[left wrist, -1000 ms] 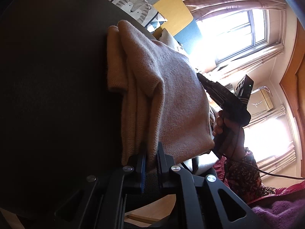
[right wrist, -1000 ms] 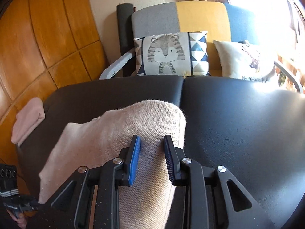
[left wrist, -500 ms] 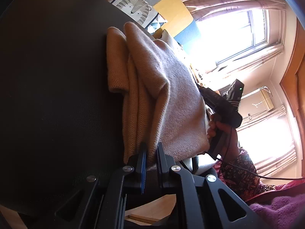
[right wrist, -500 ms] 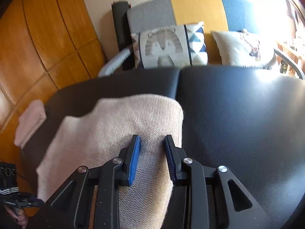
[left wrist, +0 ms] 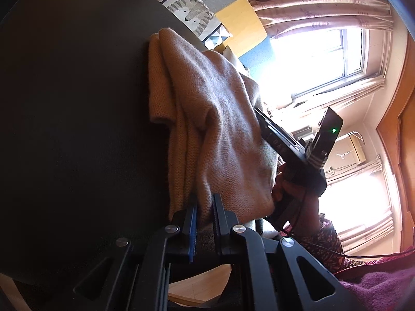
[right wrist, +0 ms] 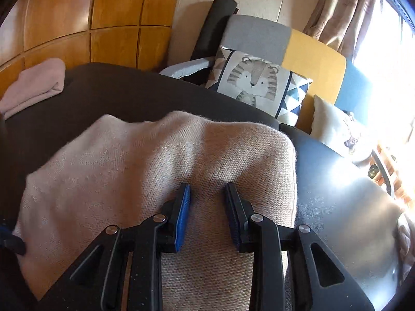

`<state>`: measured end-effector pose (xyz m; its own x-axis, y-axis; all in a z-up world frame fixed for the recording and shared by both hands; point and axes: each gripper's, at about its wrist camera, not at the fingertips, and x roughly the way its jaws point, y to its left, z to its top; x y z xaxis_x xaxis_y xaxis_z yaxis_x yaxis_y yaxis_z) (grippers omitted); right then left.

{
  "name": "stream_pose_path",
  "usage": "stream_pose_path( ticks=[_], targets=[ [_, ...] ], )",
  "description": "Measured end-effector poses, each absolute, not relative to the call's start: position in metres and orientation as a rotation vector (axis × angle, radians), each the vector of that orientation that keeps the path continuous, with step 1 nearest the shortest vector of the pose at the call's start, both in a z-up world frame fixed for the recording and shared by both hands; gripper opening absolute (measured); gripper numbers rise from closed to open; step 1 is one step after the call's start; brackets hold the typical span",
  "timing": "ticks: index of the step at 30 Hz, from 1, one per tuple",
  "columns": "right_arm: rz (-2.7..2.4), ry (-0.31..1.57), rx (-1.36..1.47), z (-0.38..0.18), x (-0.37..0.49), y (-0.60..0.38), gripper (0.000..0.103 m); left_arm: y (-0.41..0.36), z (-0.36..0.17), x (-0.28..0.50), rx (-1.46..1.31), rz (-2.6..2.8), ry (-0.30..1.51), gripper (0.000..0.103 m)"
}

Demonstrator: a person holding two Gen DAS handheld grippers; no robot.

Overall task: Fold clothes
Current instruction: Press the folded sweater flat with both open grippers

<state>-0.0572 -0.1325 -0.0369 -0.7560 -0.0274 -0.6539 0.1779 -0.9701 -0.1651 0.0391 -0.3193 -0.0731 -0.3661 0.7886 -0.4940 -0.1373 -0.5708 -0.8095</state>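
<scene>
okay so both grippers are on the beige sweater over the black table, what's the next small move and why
Probably lower both grippers together and lay the folded edge flat. The left gripper is pinched on the beige knit sweater, which bunches in loose layers above the black table. The right gripper straddles a raised ridge of the sweater with its jaws apart. The fold looks formed but not yet settled.

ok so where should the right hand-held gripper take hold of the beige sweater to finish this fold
Probably at the thick folded edge of the beige sweater, coming from the near side. That edge is rounded and stacked in layers, so the pads can pinch all of them at once. The right hand-held gripper rests over flat knit with a gap between its pads. The left hand-held gripper already pinches the opposite end.
</scene>
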Motion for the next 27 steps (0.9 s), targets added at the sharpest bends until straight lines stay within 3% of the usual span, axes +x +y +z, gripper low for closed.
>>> stream_pose_path(
  ticks=[3,9,14,18,25,27],
  targets=[
    [-2.82,0.203,1.04,-0.035,-0.057,-0.12,0.031,-0.327,-0.062,0.044,-1.24,2.007,-0.908,0.01],
    [-2.824,0.172,1.035,-0.033,-0.057,-0.12,0.032,-0.349,-0.004,0.043,-1.018,2.203,-0.906,0.01],
    [-2.832,0.137,1.033,-0.032,-0.058,-0.12,0.033,-0.284,0.019,0.001,-0.957,2.259,-0.77,0.012],
    [-2.838,0.126,1.016,-0.033,-0.058,-0.119,0.033,-0.247,-0.003,-0.035,-1.075,2.413,-0.612,0.012],
    [-2.851,0.11,0.982,-0.036,-0.056,-0.118,0.033,-0.287,-0.042,-0.042,-1.168,2.609,-0.589,0.012],
    [-2.856,0.115,0.967,-0.037,-0.055,-0.119,0.033,-0.299,-0.054,-0.045,-1.144,2.556,-0.664,0.011]
  ],
)
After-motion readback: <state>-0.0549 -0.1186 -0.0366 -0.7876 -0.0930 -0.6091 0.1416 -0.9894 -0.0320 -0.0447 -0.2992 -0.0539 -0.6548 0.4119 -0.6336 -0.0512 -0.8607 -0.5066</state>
